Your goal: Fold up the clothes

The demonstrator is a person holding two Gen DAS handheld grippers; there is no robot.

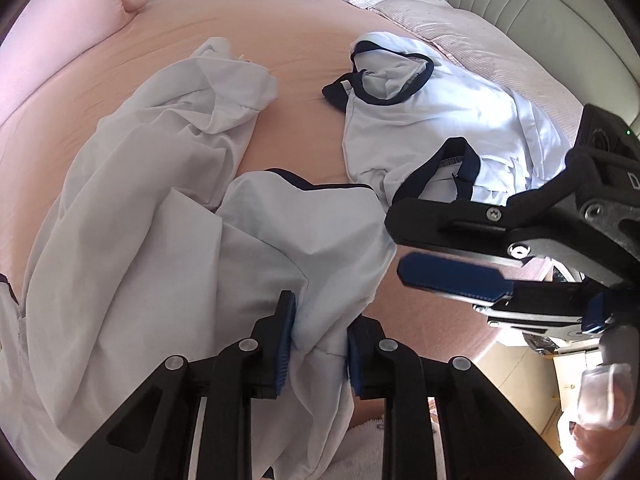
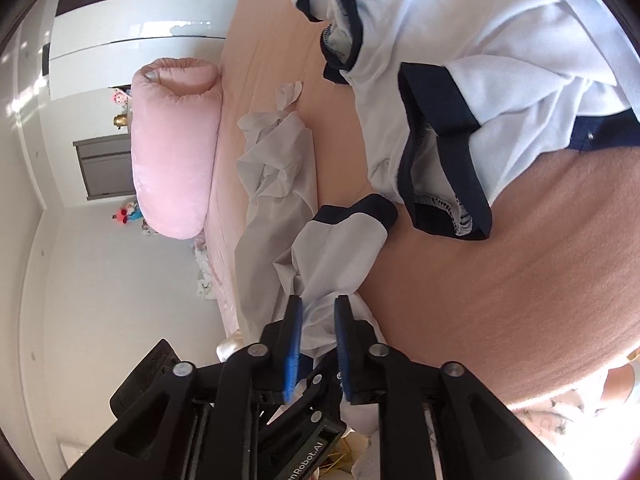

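Note:
A white garment's sleeve with a navy cuff (image 1: 304,232) lies bunched on the pink bed. My left gripper (image 1: 320,352) is shut on a fold of this white fabric, both blue pads pressing into it. My right gripper (image 1: 394,242) reaches in from the right at the sleeve's edge with a clear gap between its fingers. In the right wrist view the same sleeve (image 2: 340,240) runs loosely between the parted pads of the right gripper (image 2: 319,320). A second white garment with navy trim (image 1: 432,120) (image 2: 480,60) lies crumpled farther back.
A rumpled off-white garment (image 1: 160,140) (image 2: 276,168) sprawls to the left of the sleeve. A pink bolster (image 2: 176,152) lies along the bed's far side. A quilt (image 1: 400,4) and a padded headboard (image 1: 540,20) are at the back. The bed's edge (image 1: 460,344) drops off near the grippers.

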